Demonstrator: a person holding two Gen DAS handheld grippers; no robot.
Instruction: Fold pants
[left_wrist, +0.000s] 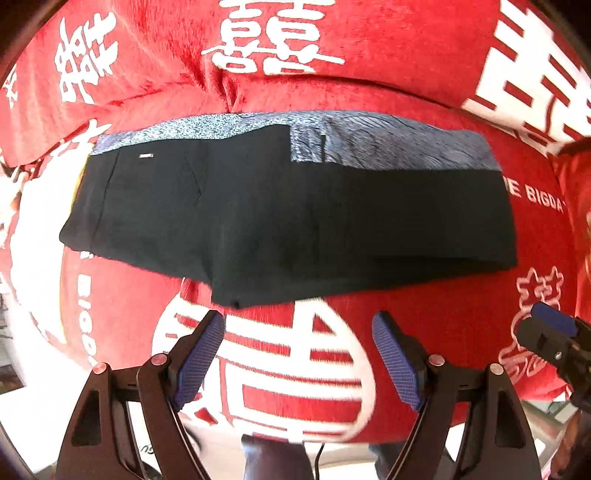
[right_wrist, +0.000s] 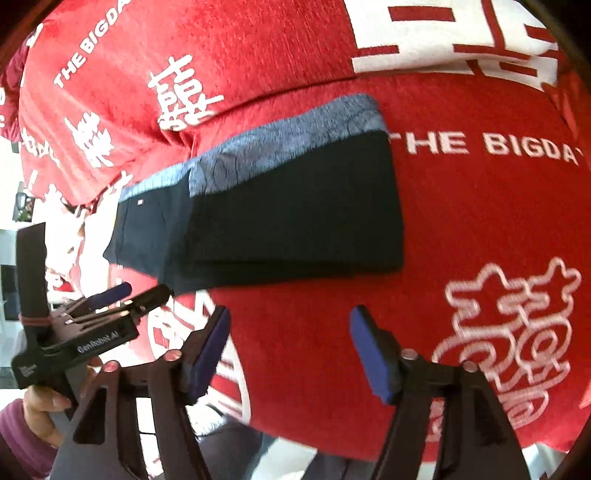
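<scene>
The black pants (left_wrist: 288, 206) lie folded on the red cover (left_wrist: 424, 314) — beyond both grippers. Left gripper (left_wrist: 298, 332) and right gripper (right_wrist: 290, 325) — jaws spread, holding nothing.

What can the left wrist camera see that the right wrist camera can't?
Only the left wrist view shows the whole width of the black pants, including their left end, with the right hand-held gripper poking in at the right edge. Only the right wrist view shows the person's hand holding the left hand-held gripper, whose tip reaches the pants' near corner. Both show the folded pants lying on the blue-grey cloth on the red blanket with white characters, and each camera's own hand-held gripper open and empty.
</scene>
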